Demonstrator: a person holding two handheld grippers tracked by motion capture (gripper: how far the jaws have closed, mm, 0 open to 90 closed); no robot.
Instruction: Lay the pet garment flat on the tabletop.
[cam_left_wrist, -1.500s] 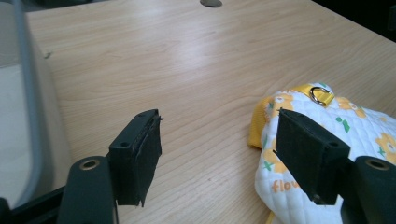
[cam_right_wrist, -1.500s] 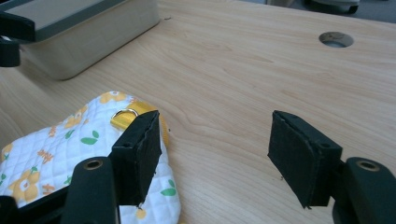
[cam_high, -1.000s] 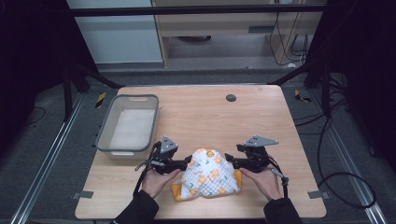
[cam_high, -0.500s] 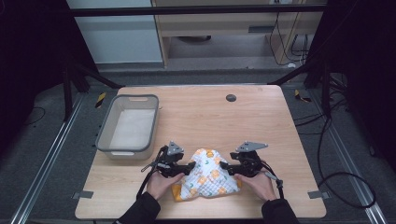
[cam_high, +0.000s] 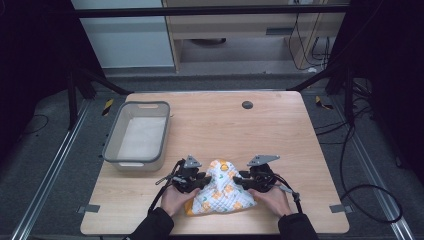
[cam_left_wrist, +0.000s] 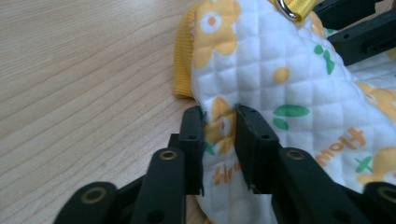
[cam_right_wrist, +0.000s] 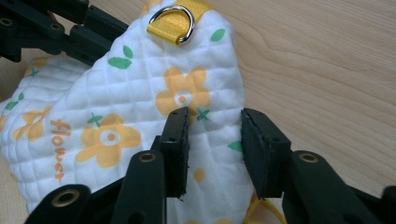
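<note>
On the pale wooden counter sits a grey plastic tub at the far left. Near the front edge lies the white quilted cloth with orange flowers. Left tool has just been closing, pinching its edge; right tool too, jaws either side of a fold.
</note>
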